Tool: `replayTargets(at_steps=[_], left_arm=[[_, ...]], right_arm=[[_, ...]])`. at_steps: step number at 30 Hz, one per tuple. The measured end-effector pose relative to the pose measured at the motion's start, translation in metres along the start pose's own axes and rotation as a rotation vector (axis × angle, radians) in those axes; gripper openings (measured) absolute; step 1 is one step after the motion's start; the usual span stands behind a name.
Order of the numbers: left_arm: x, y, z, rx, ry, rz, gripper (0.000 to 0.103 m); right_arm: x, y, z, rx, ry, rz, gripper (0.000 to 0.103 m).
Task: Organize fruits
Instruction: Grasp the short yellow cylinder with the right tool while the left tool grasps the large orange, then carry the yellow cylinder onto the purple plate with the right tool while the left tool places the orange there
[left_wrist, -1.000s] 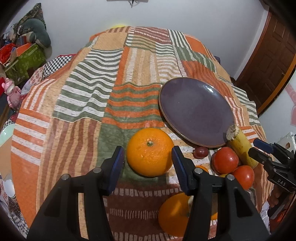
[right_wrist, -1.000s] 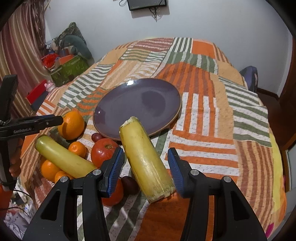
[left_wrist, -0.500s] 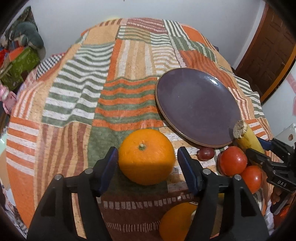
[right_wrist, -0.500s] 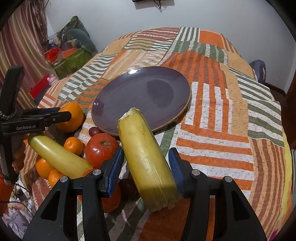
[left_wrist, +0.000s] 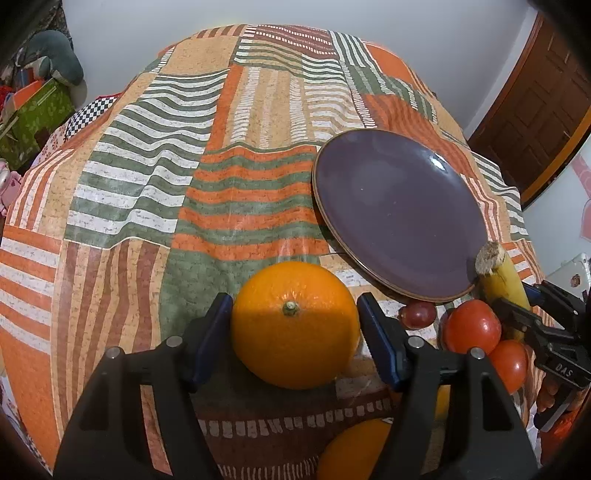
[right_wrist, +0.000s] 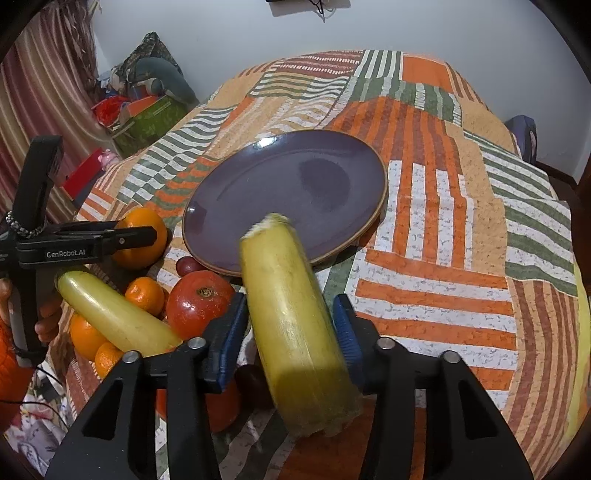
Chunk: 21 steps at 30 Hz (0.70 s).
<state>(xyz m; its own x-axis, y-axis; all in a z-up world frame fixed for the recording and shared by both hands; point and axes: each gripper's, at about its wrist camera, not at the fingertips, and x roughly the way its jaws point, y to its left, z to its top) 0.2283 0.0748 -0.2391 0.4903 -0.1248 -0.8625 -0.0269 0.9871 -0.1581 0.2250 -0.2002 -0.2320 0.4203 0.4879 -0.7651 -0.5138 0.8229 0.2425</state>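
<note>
Orange (left_wrist: 295, 325) sits lower centre between my spread left gripper (left_wrist: 295, 332) pads, ungripped; my right gripper (right_wrist: 290, 332), just closing, pinches the yellow squash (right_wrist: 295, 332) for transfer toward the plate (right_wrist: 284, 195).

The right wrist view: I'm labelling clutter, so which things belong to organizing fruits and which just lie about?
Job:
large orange
yellow fruit piece between the right hand-held gripper pads
second yellow fruit
tomato
small oranges
purple plate

Lying about:
green box
stuffed toy
curtain
</note>
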Motion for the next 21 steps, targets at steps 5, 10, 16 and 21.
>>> replayTargets(at_steps=[5, 10, 16, 21], left_arm=[[-0.006, 0.0, -0.003, -0.001, -0.009, 0.009, 0.068], [-0.017, -0.004, -0.003, 0.019, -0.036, 0.02, 0.068], [-0.033, -0.007, 0.001, 0.027, -0.083, 0.021, 0.068], [-0.05, -0.013, 0.008, 0.046, -0.131, 0.025, 0.068]], right_arm=[[-0.003, -0.004, 0.001, 0.025, -0.013, 0.008, 0.037], [-0.01, -0.005, 0.004, 0.031, -0.041, 0.001, 0.036], [-0.024, 0.0, 0.013, 0.024, -0.095, -0.003, 0.036], [-0.032, 0.004, 0.024, 0.015, -0.133, -0.003, 0.035]])
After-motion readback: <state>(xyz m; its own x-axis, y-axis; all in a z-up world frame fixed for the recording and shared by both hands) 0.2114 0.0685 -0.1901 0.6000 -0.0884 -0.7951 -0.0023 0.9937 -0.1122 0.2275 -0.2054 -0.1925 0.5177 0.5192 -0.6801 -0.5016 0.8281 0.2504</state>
